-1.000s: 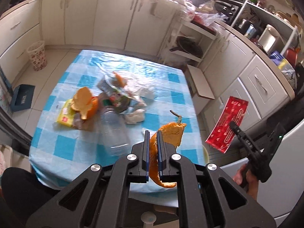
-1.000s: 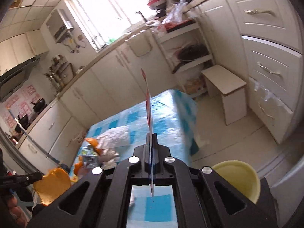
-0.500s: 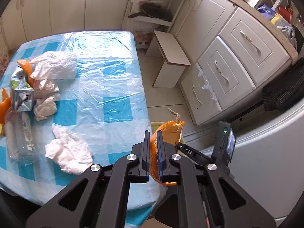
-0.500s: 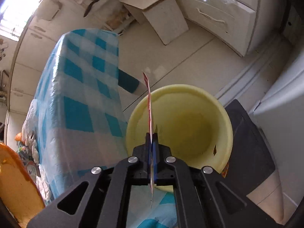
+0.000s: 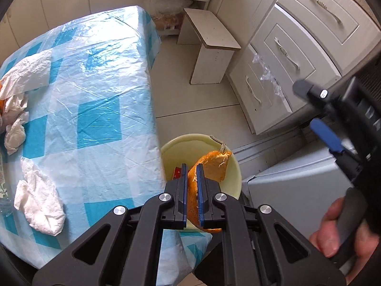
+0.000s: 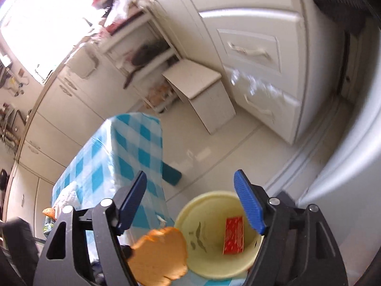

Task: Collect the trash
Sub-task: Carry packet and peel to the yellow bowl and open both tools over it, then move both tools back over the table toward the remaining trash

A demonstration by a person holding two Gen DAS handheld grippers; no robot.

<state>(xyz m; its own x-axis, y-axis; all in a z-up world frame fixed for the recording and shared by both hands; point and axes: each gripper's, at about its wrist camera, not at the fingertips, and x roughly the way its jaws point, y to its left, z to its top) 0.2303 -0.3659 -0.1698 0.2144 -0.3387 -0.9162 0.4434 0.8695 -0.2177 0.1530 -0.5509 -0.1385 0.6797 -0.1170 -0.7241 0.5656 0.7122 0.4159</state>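
Dropped from the right gripper (image 6: 190, 201), jaws just opened wide and empty, red wrapper (image 6: 234, 235) now inside yellow bin (image 6: 204, 217); orange peel (image 5: 209, 166) pinched in left gripper (image 5: 192, 195) above that bin, tissues (image 5: 39, 202) left on table (image 5: 95, 95).

Two wrist cameras, both tilted down at the floor by the table's corner.
Left view looks steeply down over the table (image 5: 78, 109) edge onto the yellow bin (image 5: 171, 147); right view, blurred, faces the same bin (image 6: 209, 257), stool (image 6: 202, 88) and drawers.
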